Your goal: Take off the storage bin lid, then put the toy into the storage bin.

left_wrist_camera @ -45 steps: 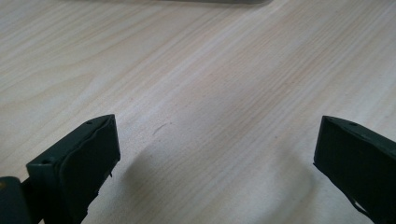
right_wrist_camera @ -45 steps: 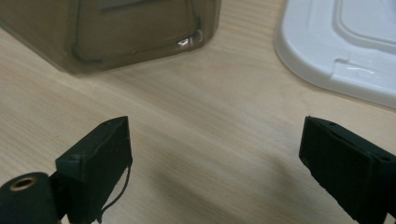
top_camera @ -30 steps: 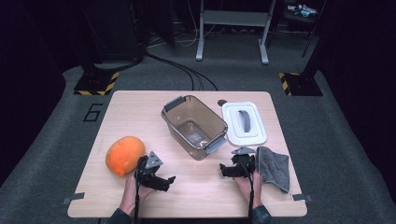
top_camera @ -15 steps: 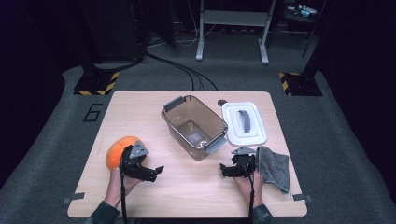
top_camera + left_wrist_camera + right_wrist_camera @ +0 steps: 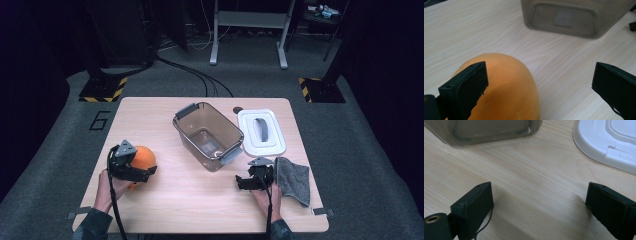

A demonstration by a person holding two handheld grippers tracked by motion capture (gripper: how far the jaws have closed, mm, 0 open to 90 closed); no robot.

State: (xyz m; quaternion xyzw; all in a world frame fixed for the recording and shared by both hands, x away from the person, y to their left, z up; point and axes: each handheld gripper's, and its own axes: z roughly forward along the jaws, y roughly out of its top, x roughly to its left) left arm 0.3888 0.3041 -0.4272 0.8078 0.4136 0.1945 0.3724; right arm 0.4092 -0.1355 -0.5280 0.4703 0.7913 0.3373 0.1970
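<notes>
An orange ball [image 5: 143,155] lies on the wooden table [image 5: 165,120] at the front left. My left gripper [image 5: 145,171] is held just over its near side, open. In the left gripper view the ball [image 5: 506,92] bulges up between the wide-apart jaws, close to the left fingertip [image 5: 471,77], and my left gripper [image 5: 539,71] does not clamp it. My right gripper [image 5: 244,181] rests open at the front right over bare wood, and the right gripper view shows this gripper [image 5: 539,188] with nothing between its jaws.
A clear brown plastic bin [image 5: 189,120] stands open at the table's middle, with its white lid [image 5: 262,131] lying flat to its right. A grey cloth [image 5: 292,179] lies right of my right gripper. Dark floor, cables and stands surround the table.
My left gripper has moved left from the table's front middle to the orange ball and now hangs over it. The right gripper has stayed in place.
</notes>
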